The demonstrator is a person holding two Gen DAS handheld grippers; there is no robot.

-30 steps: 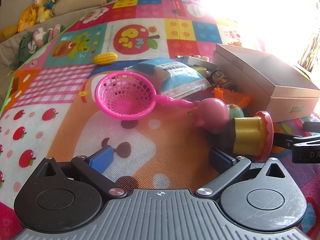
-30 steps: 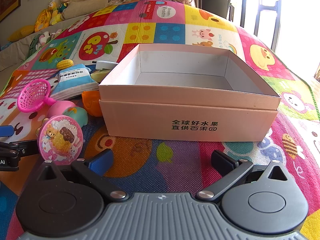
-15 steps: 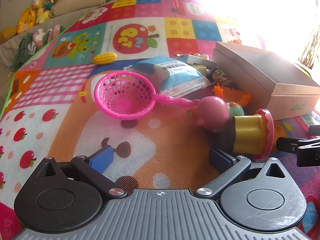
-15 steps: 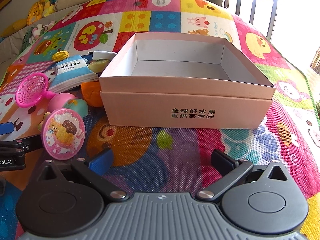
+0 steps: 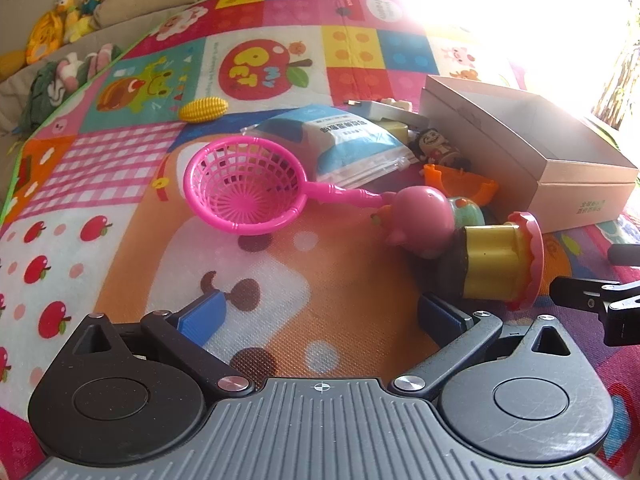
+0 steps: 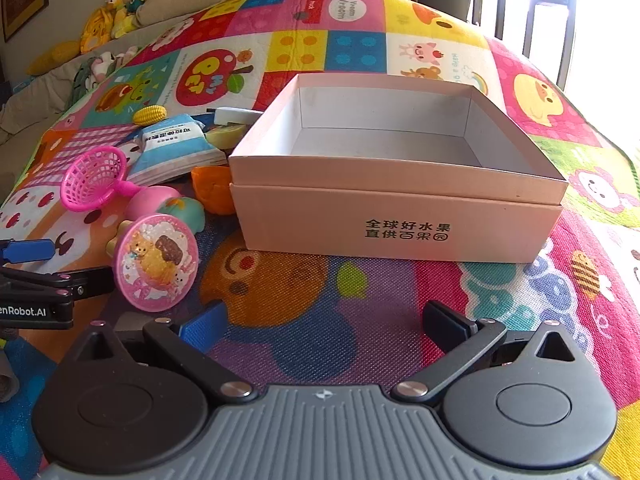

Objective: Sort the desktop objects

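An open, empty cardboard box [image 6: 400,216] sits on the colourful play mat, also in the left wrist view [image 5: 560,168]. Left of it lie toys: a pink net scoop [image 5: 244,184], a pink pig toy [image 5: 420,220], a yellow cup with a pink cartoon lid [image 5: 496,268] lying on its side, lid facing the right wrist view [image 6: 158,262], an orange piece [image 5: 460,182], a blue-white packet [image 5: 352,144], a yellow toy corn [image 5: 202,109]. My left gripper [image 5: 320,312] is open and empty, just short of the cup. My right gripper [image 6: 324,320] is open and empty, in front of the box.
A small doll figure [image 5: 434,146] and white items lie between packet and box. Plush toys and cushions [image 5: 68,28] line the far left edge of the mat. Strong window glare fills the upper right of the left wrist view.
The right gripper has drawn back and swung a little, so the box looks smaller and further off. The left gripper has barely moved. Both stay open.
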